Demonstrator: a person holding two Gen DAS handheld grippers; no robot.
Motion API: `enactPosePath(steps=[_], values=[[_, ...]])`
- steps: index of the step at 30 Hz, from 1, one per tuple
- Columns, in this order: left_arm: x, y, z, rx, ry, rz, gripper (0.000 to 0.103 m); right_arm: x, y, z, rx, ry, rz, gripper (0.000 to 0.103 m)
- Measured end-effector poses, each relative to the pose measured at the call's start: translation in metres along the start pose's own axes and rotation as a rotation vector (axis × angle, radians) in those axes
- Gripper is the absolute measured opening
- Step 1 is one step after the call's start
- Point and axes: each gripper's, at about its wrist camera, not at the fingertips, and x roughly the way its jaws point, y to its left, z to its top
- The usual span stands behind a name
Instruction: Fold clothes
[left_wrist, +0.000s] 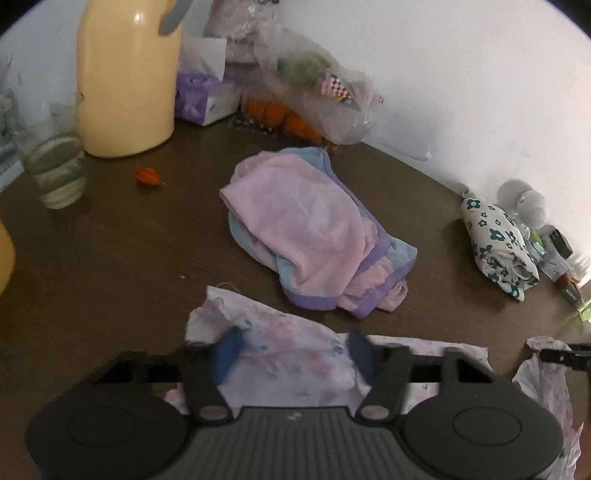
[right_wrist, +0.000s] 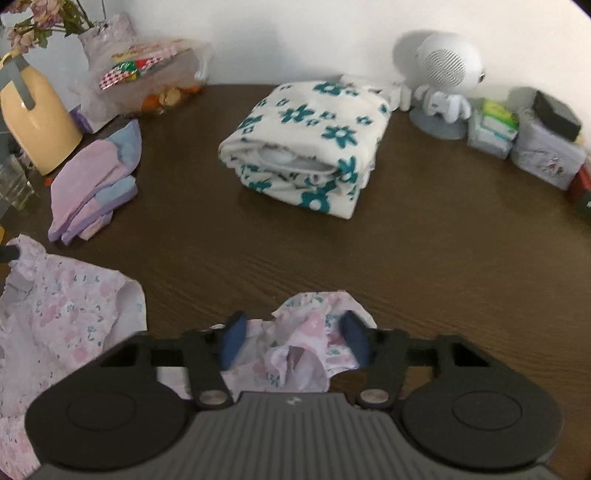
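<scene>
A pale pink floral garment (left_wrist: 295, 354) lies crumpled at the near edge of the dark wooden table (left_wrist: 110, 258). My left gripper (left_wrist: 295, 352) is open, its blue pads (left_wrist: 229, 350) wide apart with the cloth lying between them. In the right wrist view another bunched part of the floral garment (right_wrist: 299, 350) sits between the spread pads (right_wrist: 354, 343) of my open right gripper (right_wrist: 294, 341); more of it spreads at the left. A folded pink and purple garment (left_wrist: 310, 229) lies mid-table. A folded white garment with teal flowers (right_wrist: 306, 147) rests farther right.
Along the wall stand a yellow jug (left_wrist: 125, 81), a glass of water (left_wrist: 55, 162), a tissue box (left_wrist: 203, 96) and a plastic bag with oranges (left_wrist: 314, 99). A white round speaker figure (right_wrist: 447, 74) and small boxes (right_wrist: 546, 147) line the right side.
</scene>
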Motion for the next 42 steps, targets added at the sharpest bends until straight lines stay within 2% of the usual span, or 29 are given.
enactPosePath(steps=[1, 2, 5, 9, 14, 16, 18, 20, 22, 23, 24, 26, 29, 31, 34, 37, 39, 42], values=[[0.005, 0.001, 0.0, -0.013, 0.007, -0.008, 0.009, 0.002, 0.001, 0.001, -0.002, 0.007, 0.015, 0.026], [0.009, 0.002, -0.001, -0.025, 0.007, -0.016, 0.006, 0.005, 0.001, 0.002, -0.004, 0.013, 0.029, 0.017], [0.011, 0.002, -0.004, -0.022, -0.034, -0.006, 0.002, 0.008, 0.007, 0.006, -0.026, 0.005, 0.044, 0.009], [-0.011, 0.011, -0.006, -0.044, -0.154, 0.037, 0.001, 0.004, 0.013, 0.017, -0.026, -0.059, 0.077, 0.008], [-0.069, 0.03, -0.017, -0.074, -0.367, 0.105, 0.001, -0.014, 0.007, 0.03, -0.005, -0.2, 0.092, 0.007], [-0.08, 0.039, -0.019, -0.099, -0.396, 0.122, 0.001, -0.013, 0.001, 0.034, 0.018, -0.221, 0.094, 0.007], [-0.078, 0.047, -0.021, -0.133, -0.382, 0.145, 0.002, -0.001, 0.0, 0.035, 0.03, -0.199, 0.087, 0.007], [-0.068, 0.055, -0.021, -0.158, -0.338, 0.16, 0.009, 0.014, 0.004, 0.032, 0.013, -0.153, 0.071, 0.012], [-0.062, 0.061, -0.023, -0.179, -0.292, 0.165, 0.016, 0.014, 0.006, 0.028, 0.022, -0.163, 0.063, 0.035], [-0.064, 0.061, -0.026, -0.168, -0.29, 0.159, 0.023, 0.011, 0.007, 0.025, 0.026, -0.18, 0.062, 0.055], [-0.066, 0.06, -0.029, -0.153, -0.291, 0.153, 0.028, 0.006, 0.008, 0.019, 0.008, -0.175, 0.08, 0.064], [-0.076, 0.053, -0.037, -0.108, -0.295, 0.149, 0.049, -0.003, 0.01, 0.007, -0.028, -0.163, 0.115, 0.066], [-0.094, 0.037, -0.058, 0.003, -0.252, 0.095, 0.058, -0.018, 0.014, -0.012, -0.083, -0.146, 0.169, 0.075], [-0.101, 0.023, -0.074, 0.087, -0.185, 0.013, 0.059, -0.027, 0.016, -0.024, -0.12, -0.135, 0.205, 0.076], [-0.103, 0.004, -0.103, 0.186, -0.087, -0.059, 0.059, -0.042, 0.019, -0.042, -0.174, -0.117, 0.258, 0.076], [-0.103, -0.003, -0.119, 0.211, -0.041, -0.103, 0.058, -0.056, 0.023, -0.061, -0.23, -0.099, 0.312, 0.07], [-0.103, -0.007, -0.13, 0.226, -0.012, -0.132, 0.057, -0.057, 0.044, -0.071, -0.3, -0.086, 0.383, 0.07], [-0.103, -0.013, -0.146, 0.247, 0.032, -0.175, 0.053, -0.049, 0.078, -0.075, -0.404, -0.069, 0.42, 0.07]])
